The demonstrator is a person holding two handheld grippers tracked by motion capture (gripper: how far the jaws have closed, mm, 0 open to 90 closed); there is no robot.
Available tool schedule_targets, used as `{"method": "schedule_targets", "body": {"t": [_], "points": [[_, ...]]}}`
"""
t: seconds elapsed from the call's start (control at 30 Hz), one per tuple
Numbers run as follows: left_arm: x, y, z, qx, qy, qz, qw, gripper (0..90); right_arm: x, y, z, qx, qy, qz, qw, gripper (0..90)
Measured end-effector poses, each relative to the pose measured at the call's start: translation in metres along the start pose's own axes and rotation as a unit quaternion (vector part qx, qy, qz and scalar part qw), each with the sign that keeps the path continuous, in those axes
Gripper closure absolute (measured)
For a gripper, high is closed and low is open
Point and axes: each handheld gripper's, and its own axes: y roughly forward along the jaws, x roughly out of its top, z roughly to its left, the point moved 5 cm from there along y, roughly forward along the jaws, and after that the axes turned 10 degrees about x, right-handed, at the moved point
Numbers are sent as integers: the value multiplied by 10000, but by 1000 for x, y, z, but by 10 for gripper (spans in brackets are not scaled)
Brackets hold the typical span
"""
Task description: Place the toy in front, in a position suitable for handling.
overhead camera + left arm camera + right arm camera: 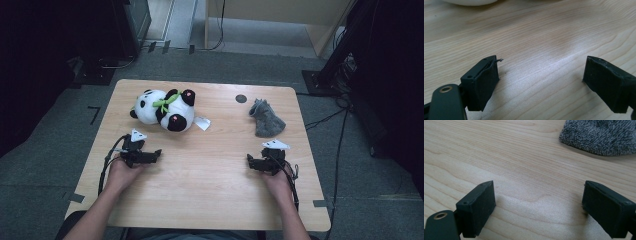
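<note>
A black-and-white panda plush [165, 110] with a green ribbon lies on its side at the back left of the wooden table [210, 180]. A crumpled grey fuzzy cloth [266, 119] lies at the back right. My left gripper [156, 154] rests low over the table in front of the panda, apart from it, its jaws open over bare wood [541, 77]. The plush's white edge [471, 2] shows at the top of the left gripper view. My right gripper [250, 161] sits in front of the cloth, open, with only wood between its jaws [539, 205]. The grey cloth [601, 135] lies ahead and to the right of them.
A white tag [202, 123] lies beside the panda. A dark round spot [241, 98] marks the table near its back edge. Black equipment stands [345, 45] and cables [325, 120] lie on the grey floor around the table.
</note>
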Motion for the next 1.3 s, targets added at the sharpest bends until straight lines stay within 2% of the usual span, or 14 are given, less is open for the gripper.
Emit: {"method": "schedule_targets", "body": {"t": [0.1,0.17,0.3,0.33,0.4,0.43,0.57,0.63,0.67,0.73,0.87,1.03,1.13,1.3], "points": [[3,-3,3,-17,64,36,10000,138,0,0,1,18,-12,1,10000,140],[4,-4,3,-48,25,-10,10000,141,0,-1,1,28,-17,8,10000,145],[10,-10,5,-230,-202,-172,9994,150,1,-1,1,45,15,23,10000,175],[12,-11,6,-231,-183,-102,9995,150,2,-2,-1,83,60,-16,9999,194],[16,-10,7,-131,-102,-135,9998,150,2,-2,-2,116,75,-39,9999,196],[18,-10,8,-122,-84,-123,9998,150,2,-2,-2,102,9,-41,9999,200],[19,-11,7,-246,-162,-94,9995,153,2,0,-1,57,-45,-39,10000,192],[21,-14,6,-360,-325,-104,9988,156,1,0,-1,51,-51,-55,10000,189],[26,-18,5,-493,-419,-89,9979,201,1,0,-1,42,-42,-56,10000,189],[32,-19,4,-418,-267,-141,9987,205,1,0,0,41,-36,-53,10000,189],[42,-18,3,-432,-185,-153,9988,199,1,0,0,40,-33,-52,10000,188],[57,-23,3,-533,-271,-316,9977,200,1,0,-1,50,-54,-48,10000,183],[65,-28,2,-617,-402,-410,9964,202,1,0,0,53,-52,-47,10000,180],[78,-34,1,-582,-325,-496,9965,211,2,1,0,59,-58,-41,10000,179]]}}
